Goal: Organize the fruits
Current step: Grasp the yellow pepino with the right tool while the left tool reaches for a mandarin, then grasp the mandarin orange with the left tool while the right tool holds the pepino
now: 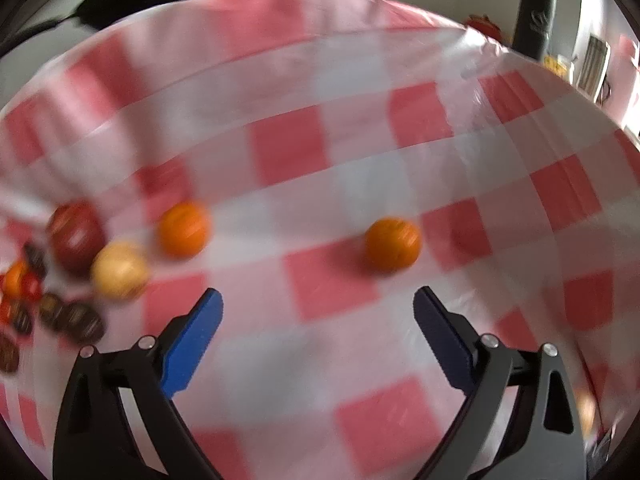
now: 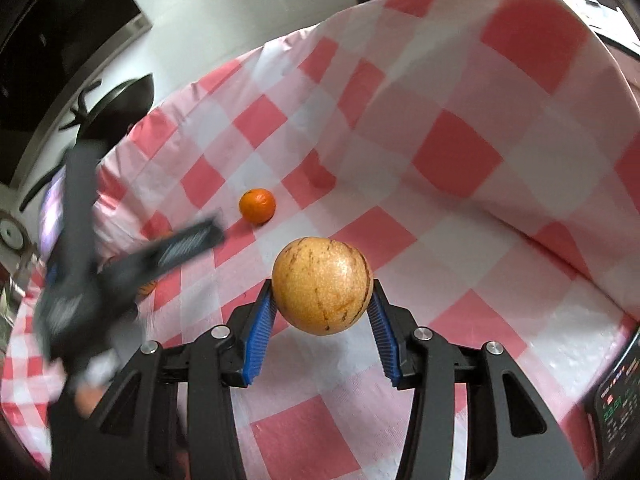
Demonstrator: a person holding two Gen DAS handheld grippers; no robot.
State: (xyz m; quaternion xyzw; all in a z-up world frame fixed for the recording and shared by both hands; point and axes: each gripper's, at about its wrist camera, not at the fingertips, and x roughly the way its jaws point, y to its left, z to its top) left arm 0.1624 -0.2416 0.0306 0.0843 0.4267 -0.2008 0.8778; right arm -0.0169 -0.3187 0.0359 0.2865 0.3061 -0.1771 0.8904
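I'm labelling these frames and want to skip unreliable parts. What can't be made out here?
- Left wrist view: the cluster of small dark and red pieces at the left edge is blurred and partly cut off; their kind is unclear.
- Right wrist view: the left tool is smeared by motion, and it hides most of an orange fruit behind it.
- Right wrist view: the black device with a lit screen is cut by the right edge; its text is too small.

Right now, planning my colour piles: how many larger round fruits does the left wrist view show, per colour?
Orange fruits: 2
Red fruit: 1
Pale yellow fruit: 1
Total: 4
Small pieces at the left edge: too blurred to count.
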